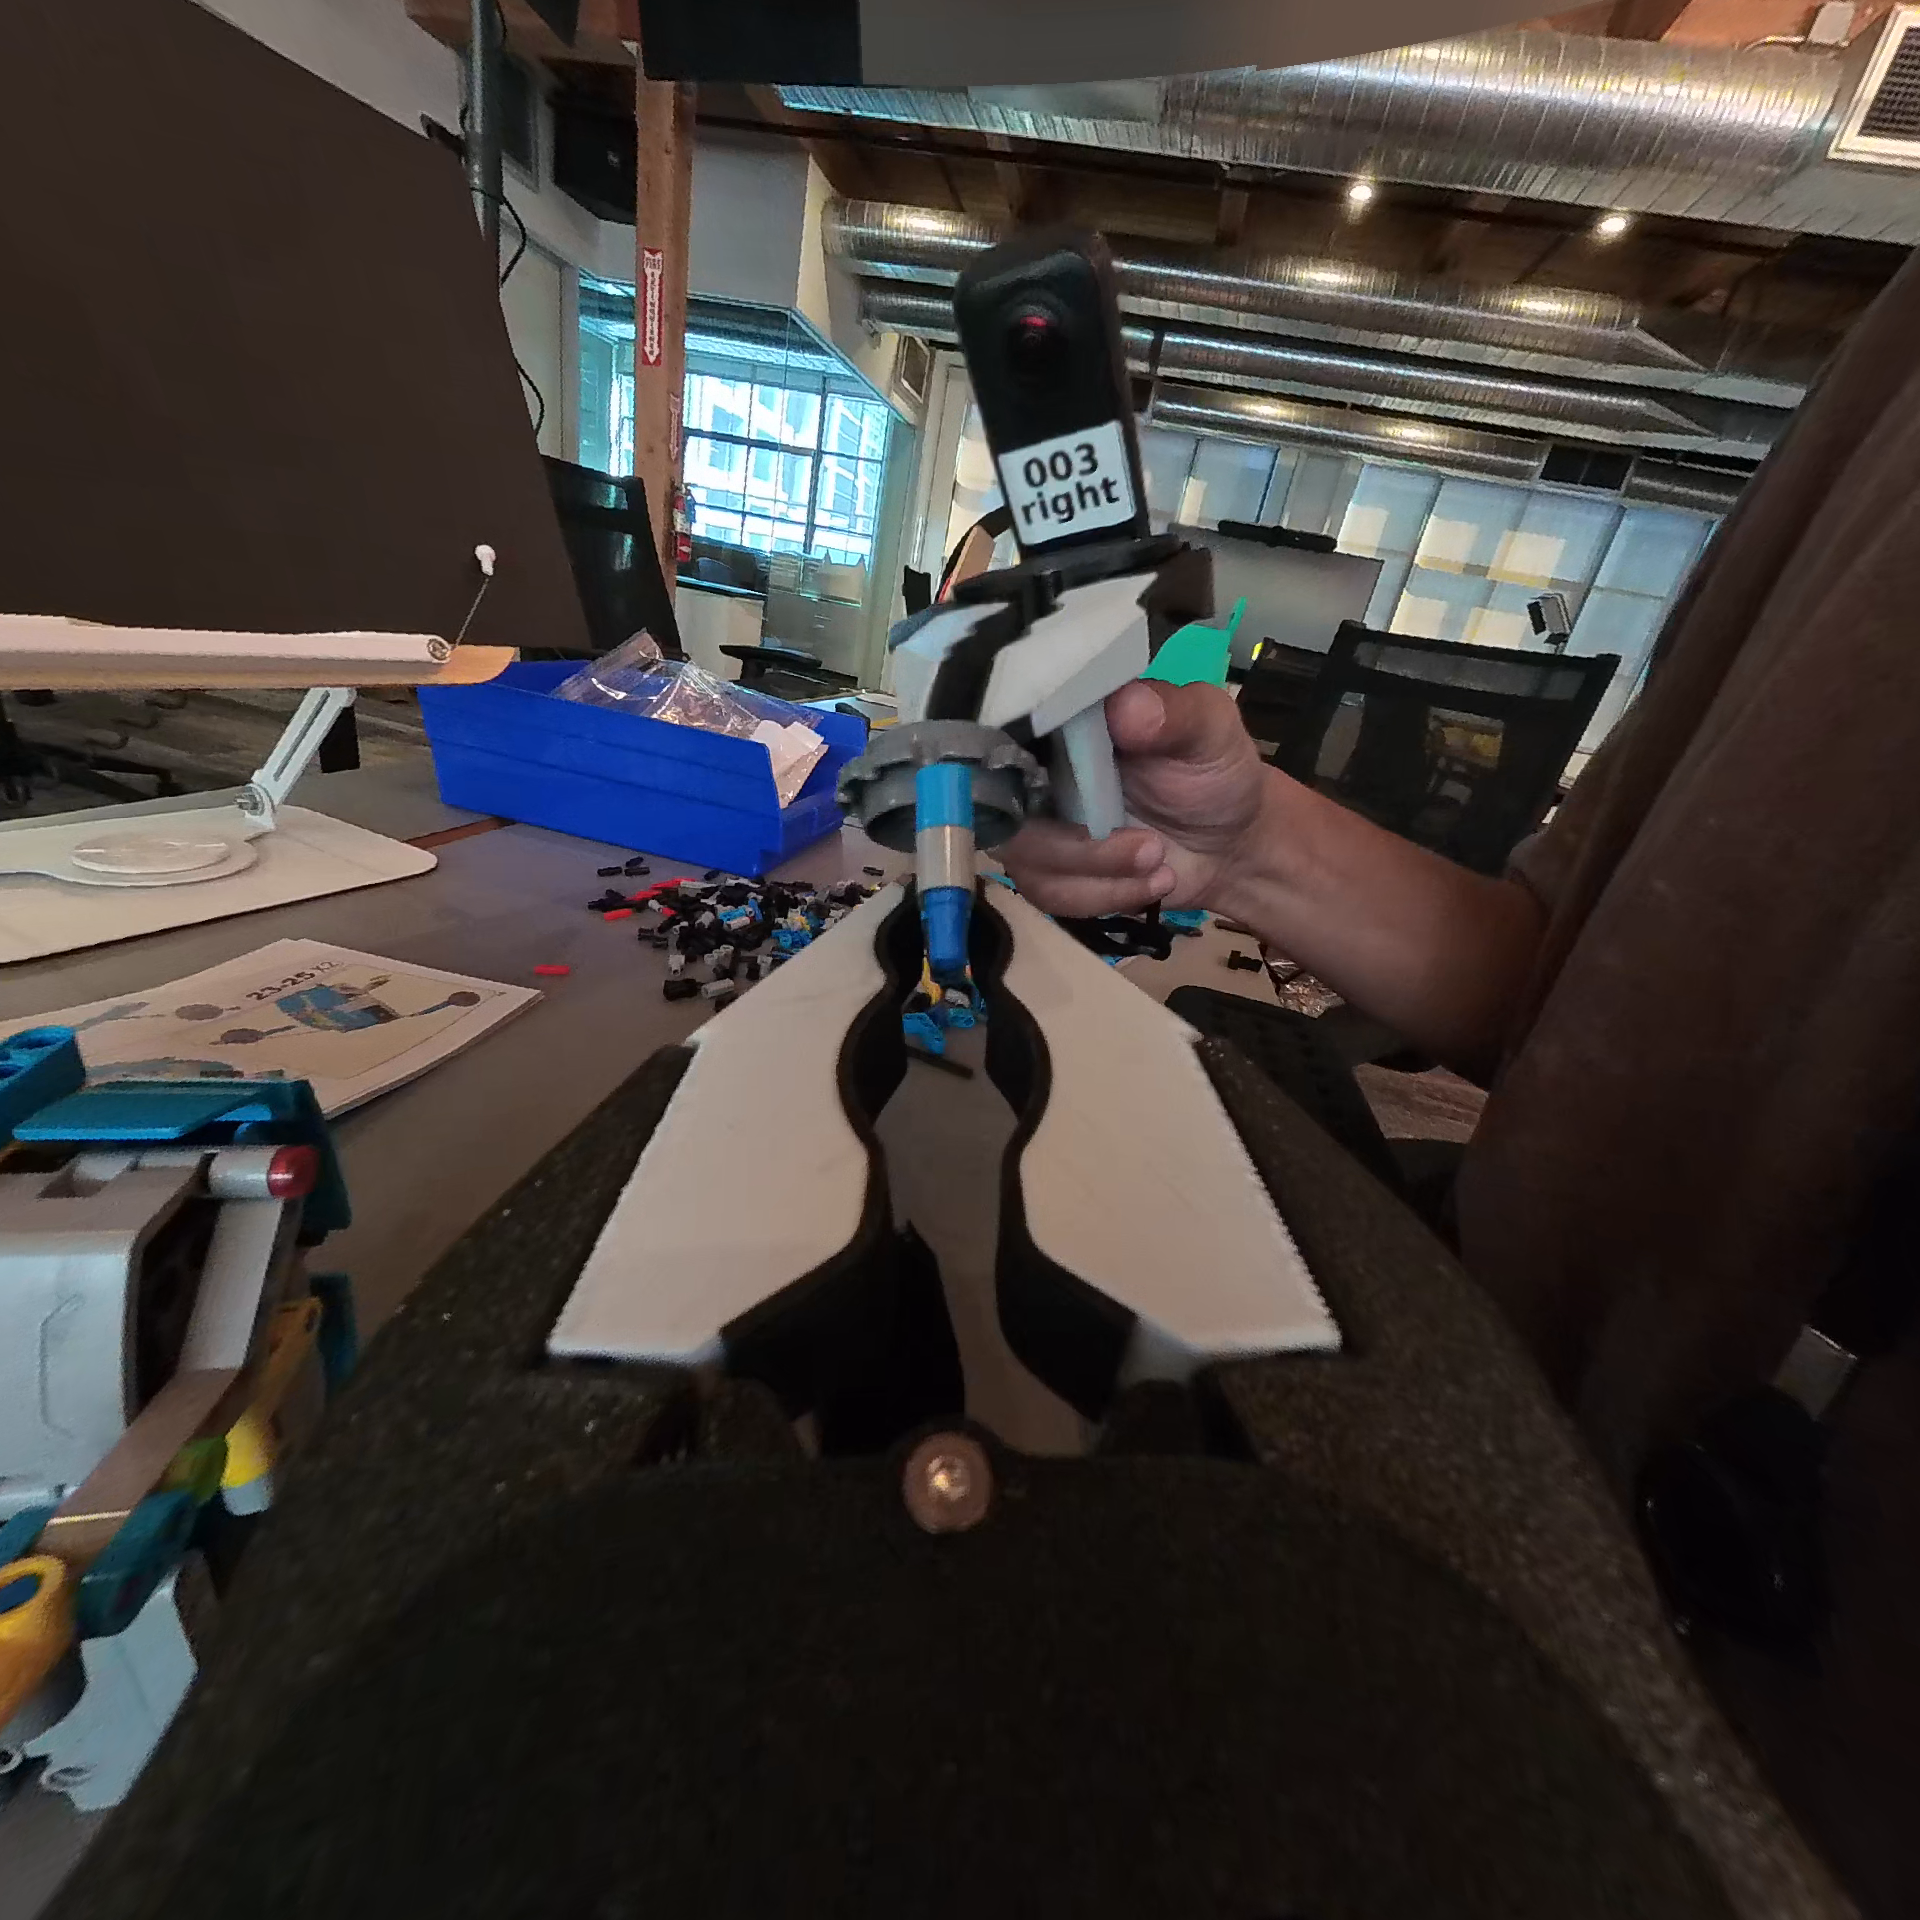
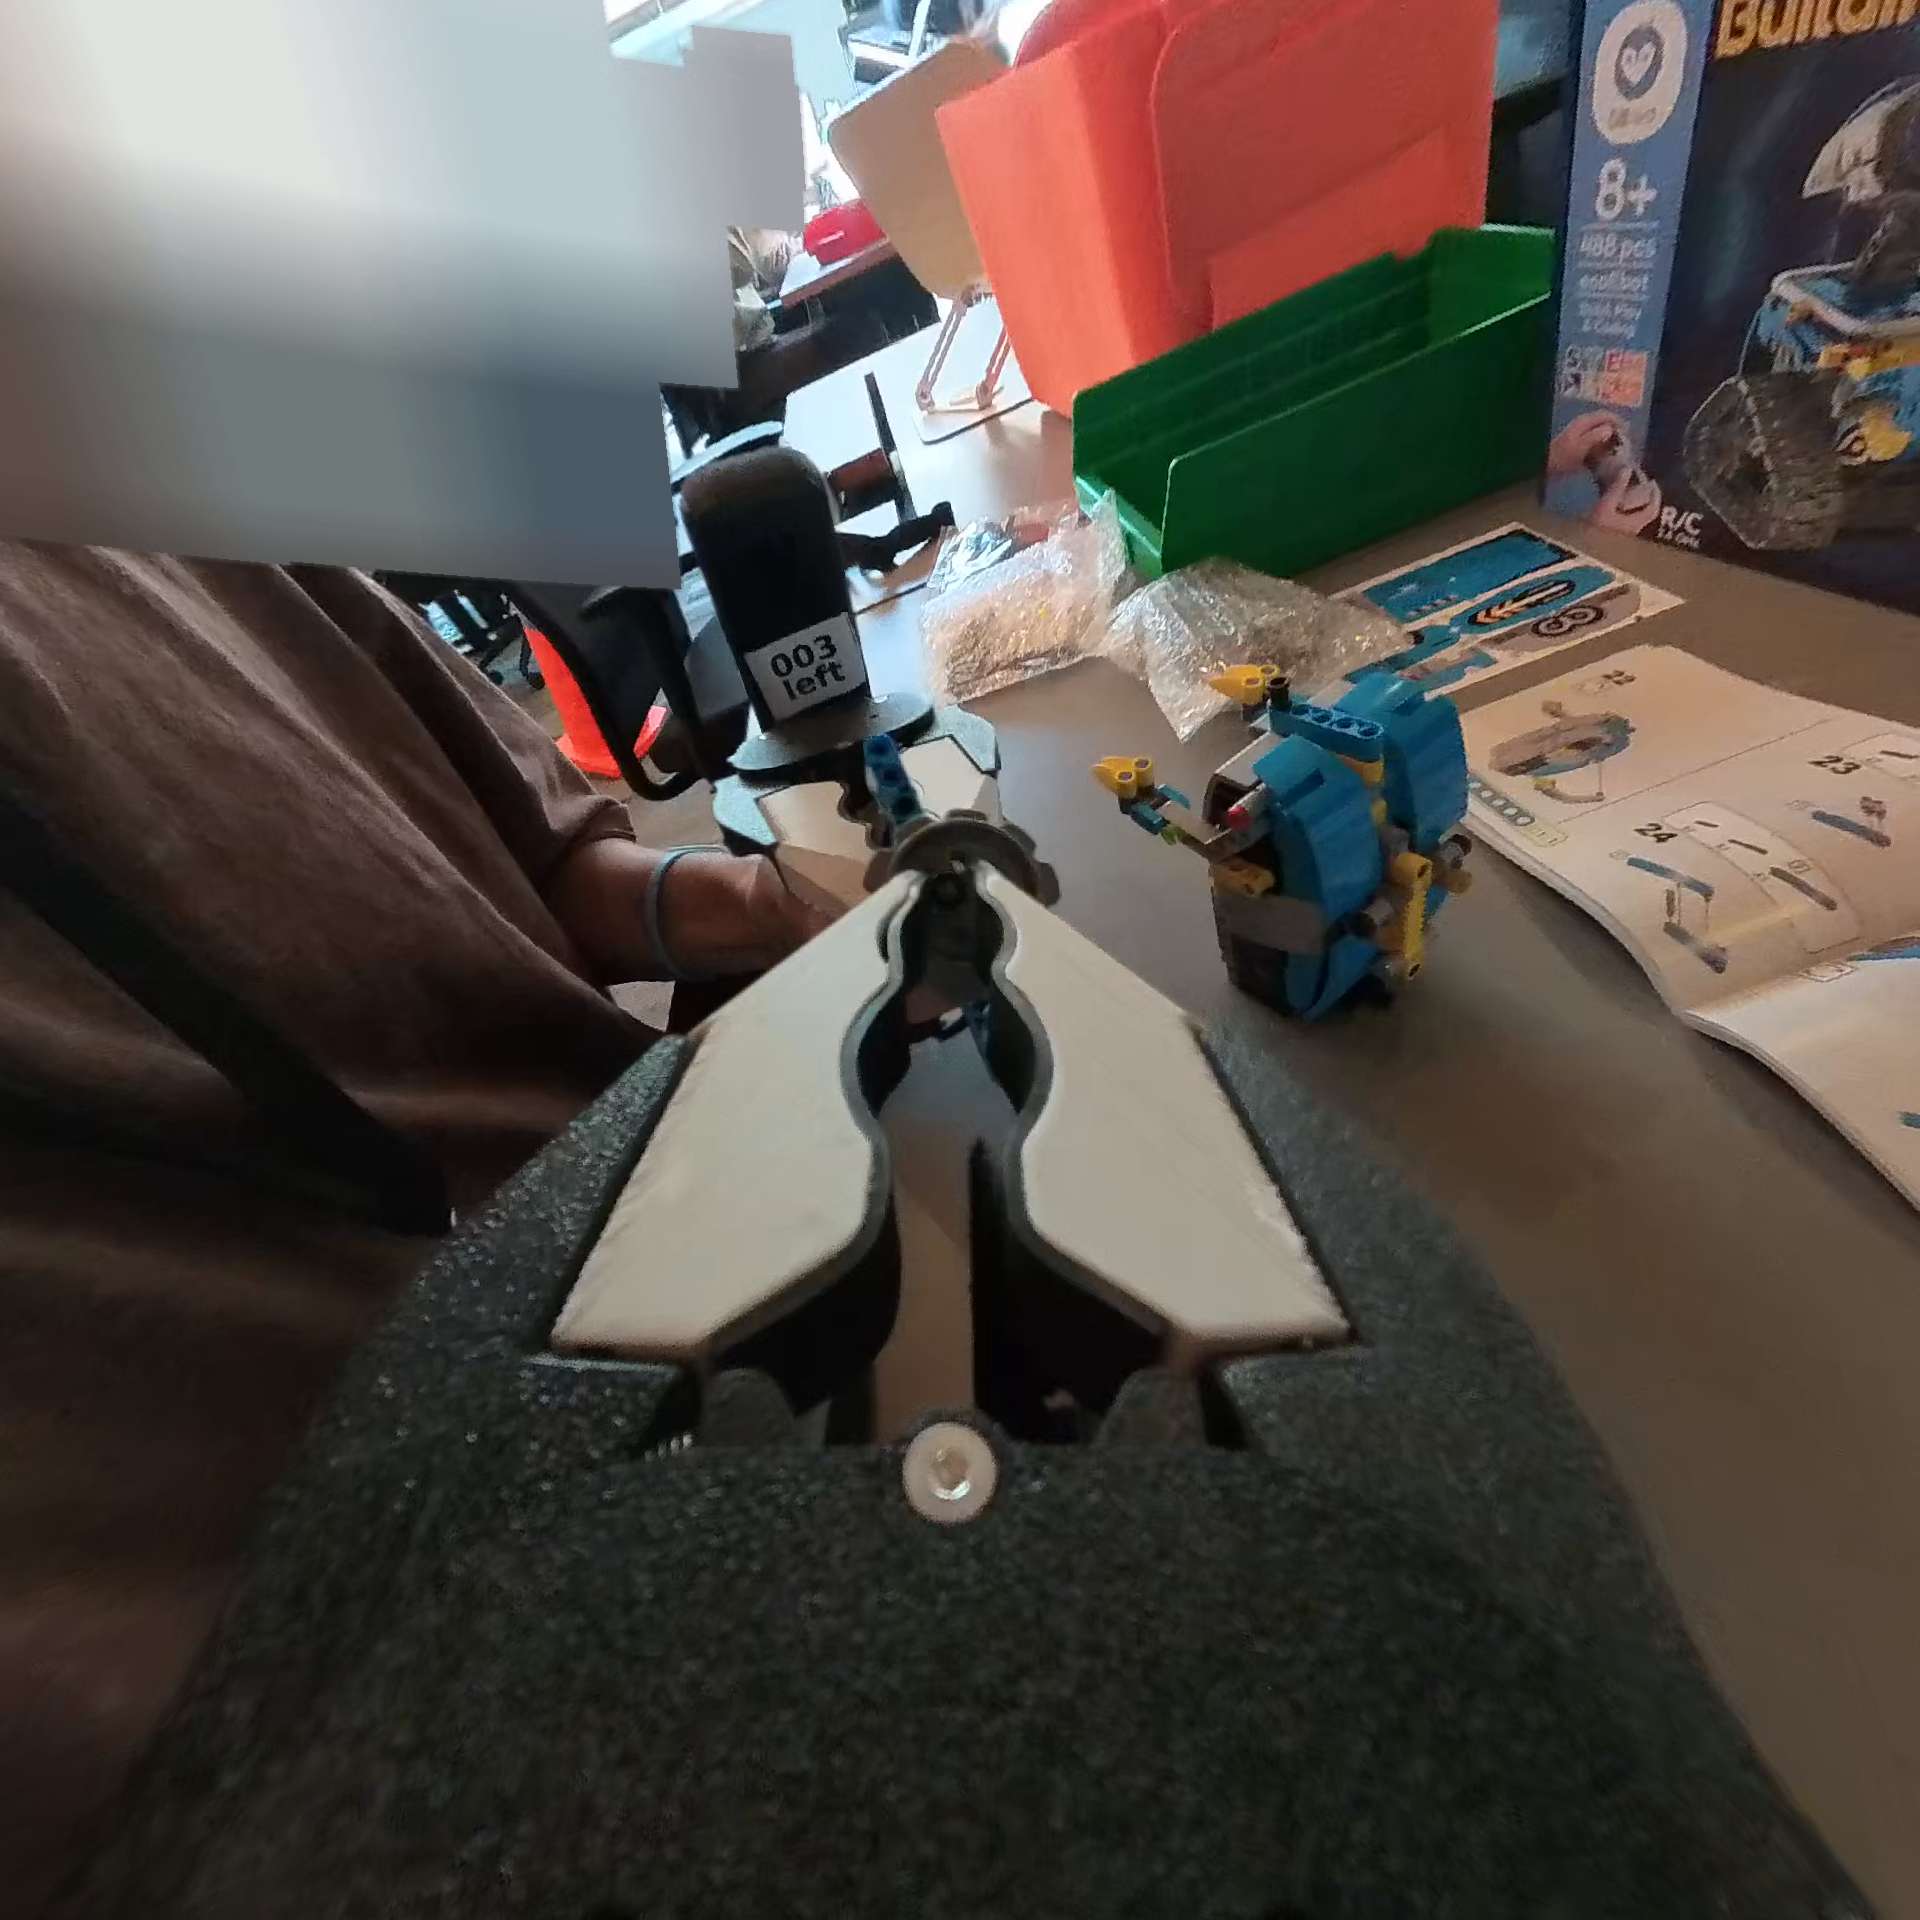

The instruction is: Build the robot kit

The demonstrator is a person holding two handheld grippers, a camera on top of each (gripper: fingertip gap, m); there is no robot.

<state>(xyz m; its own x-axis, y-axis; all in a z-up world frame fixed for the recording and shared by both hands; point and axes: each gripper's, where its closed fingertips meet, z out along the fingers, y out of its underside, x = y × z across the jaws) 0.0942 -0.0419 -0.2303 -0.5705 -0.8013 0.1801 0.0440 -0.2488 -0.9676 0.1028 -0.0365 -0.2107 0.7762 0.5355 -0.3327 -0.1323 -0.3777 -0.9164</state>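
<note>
Left gripper (image 1: pixel 943 925): fingers drawn together at the tips, clamped on the blue end of a blue-and-grey axle piece (image 1: pixel 943 862) that stands nearly upright above the table (image 1: pixel 499 1122). Right gripper (image 2: pixel 951 891): tips closed on a grey toothed ring (image 2: pixel 956 847) that sits on the upper end of the same axle. In the left wrist view the ring (image 1: pixel 940 784) surrounds the axle just below the right gripper's white body, which tilts down from above; a bare hand (image 1: pixel 1164 810) wraps its handle. The two grippers face each other, nearly tip to tip, with the assembly between them.

Around: a scatter of small black, grey and blue loose pieces (image 1: pixel 727 920) lies on the table beyond the left tips. A blue bin (image 1: pixel 623 769) with clear bags stands behind them. An instruction booklet (image 1: pixel 312 1013) lies to the left; a partly built blue-and-grey model (image 1: pixel 156 1247) sits close at the left edge, cut off by the frame. In the right wrist view the same model (image 2: pixel 1340 852) stands upright, well apart from the grippers, beside the open booklet (image 2: pixel 1714 831). Farther back: bubble-wrap bags (image 2: pixel 1143 623), a green bin (image 2: pixel 1320 468), an orange bin (image 2: pixel 1195 187), the kit's box (image 2: pixel 1766 260).

Hard to make out: the contact between ring and right tips is blurred. A brown sleeve (image 2: pixel 260 831) fills the left side of the right wrist view.
</note>
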